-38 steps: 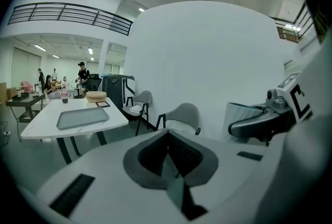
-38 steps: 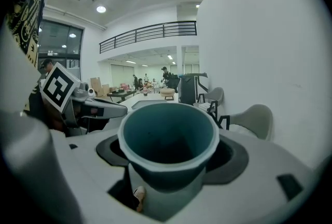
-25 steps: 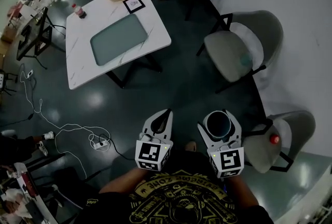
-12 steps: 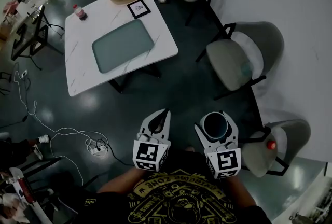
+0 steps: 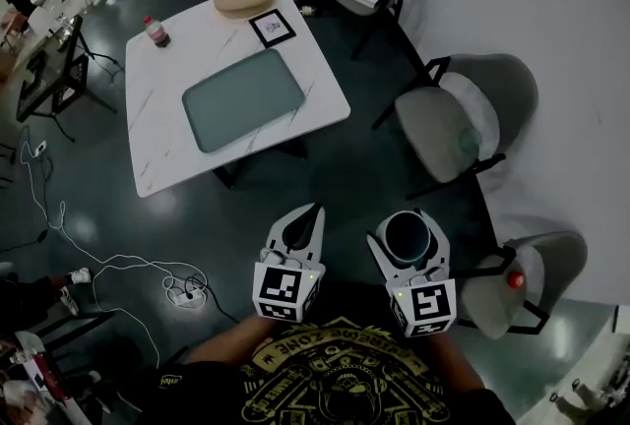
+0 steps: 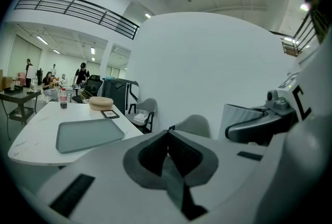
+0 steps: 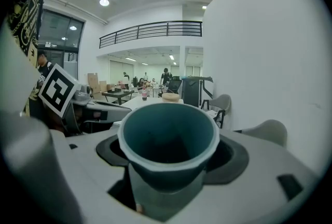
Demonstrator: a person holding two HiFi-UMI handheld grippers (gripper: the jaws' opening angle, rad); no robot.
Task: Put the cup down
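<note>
Carry step, by my reading: right gripper (image 5: 409,226) jaws clamp the upright teal cup (image 7: 167,137) over the floor, well apart from the white surface (image 5: 157,152); left gripper (image 5: 313,214) jaws closed, empty; next likely reach the surface, lower, release.

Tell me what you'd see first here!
A teal cup, upright, clamped in the right tool, close below the head camera. Beside it the left tool is shut and empty. Farther off stands a white table with a grey-green tray on it.
</note>
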